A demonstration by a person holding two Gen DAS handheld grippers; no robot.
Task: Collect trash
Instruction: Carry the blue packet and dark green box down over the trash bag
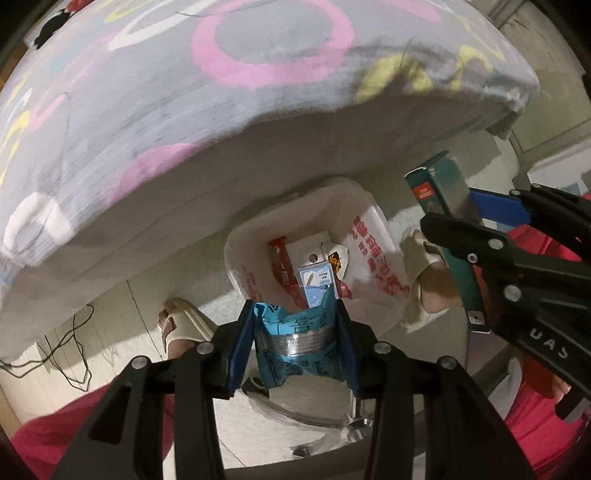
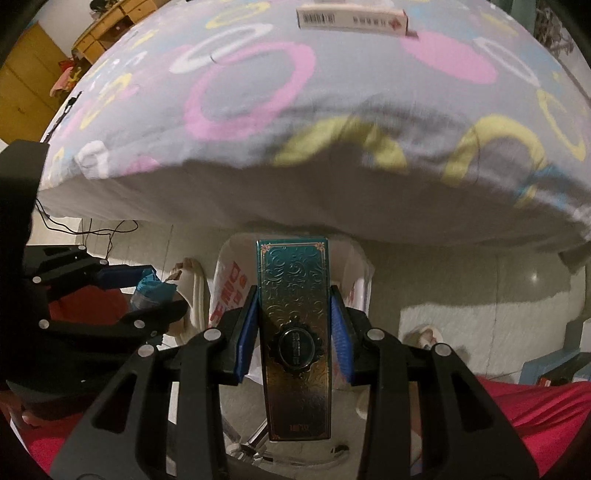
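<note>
My left gripper (image 1: 295,332) is shut on a crumpled blue snack wrapper (image 1: 299,343), held just above the near rim of a white bin lined with a red-printed bag (image 1: 373,258). Inside the bin lie a red wrapper (image 1: 284,273) and a small blue-and-white carton (image 1: 317,280). My right gripper (image 2: 293,332) is shut on a tall teal embossed box (image 2: 293,325), held upright over the same bin (image 2: 229,280). From the left wrist view that teal box (image 1: 443,184) hangs to the right of the bin. A white and pink carton (image 2: 354,18) lies on the bed.
A bed with a grey sheet printed with pink, yellow and white rings (image 1: 184,92) overhangs the bin. A person's feet in beige slippers (image 1: 184,325) stand either side of the bin, with red clothing (image 2: 535,417) below. Black cables (image 1: 66,350) trail on the floor at left.
</note>
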